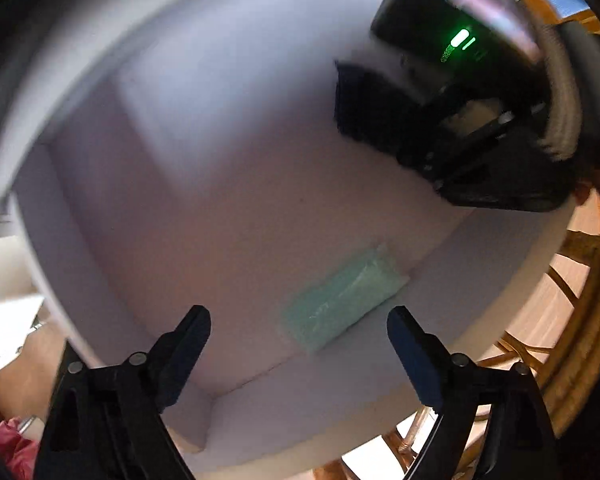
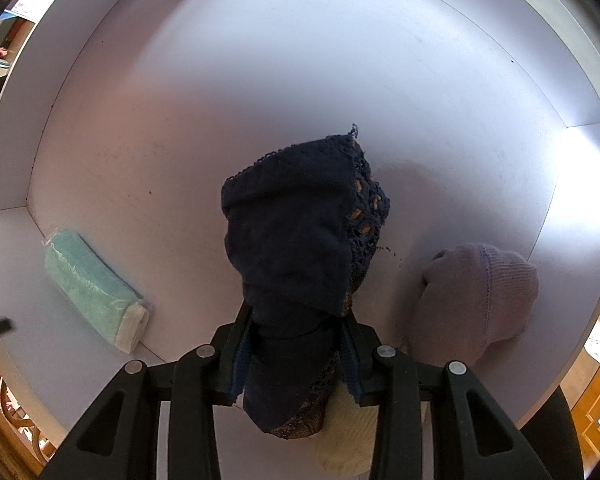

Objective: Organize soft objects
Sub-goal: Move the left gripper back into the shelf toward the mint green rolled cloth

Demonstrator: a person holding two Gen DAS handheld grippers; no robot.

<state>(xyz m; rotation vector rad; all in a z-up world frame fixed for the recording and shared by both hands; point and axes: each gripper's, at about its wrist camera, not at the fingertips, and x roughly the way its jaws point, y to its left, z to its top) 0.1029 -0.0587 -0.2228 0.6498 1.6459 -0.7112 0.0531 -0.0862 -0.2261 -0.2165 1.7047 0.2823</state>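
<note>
My right gripper [image 2: 296, 356] is shut on a dark navy knit cloth with a lace edge [image 2: 300, 232], held above the floor of a white box [image 2: 260, 80]. A folded mint-green cloth in clear wrap [image 2: 94, 284] lies against the box's left wall. A mauve knit hat [image 2: 476, 300] rests at the right wall, and a cream knit piece [image 2: 348, 440] shows below the fingers. In the left wrist view my left gripper [image 1: 300, 340] stands open and empty over the mint-green cloth [image 1: 340, 304], pointing down. The right gripper's body with the navy cloth [image 1: 364, 108] is at upper right.
The white box's walls [image 1: 300, 408] enclose the cloths. A wicker chair [image 1: 572, 320] stands outside the box at the right. Pink fabric [image 1: 12, 444] lies beyond the box's left rim.
</note>
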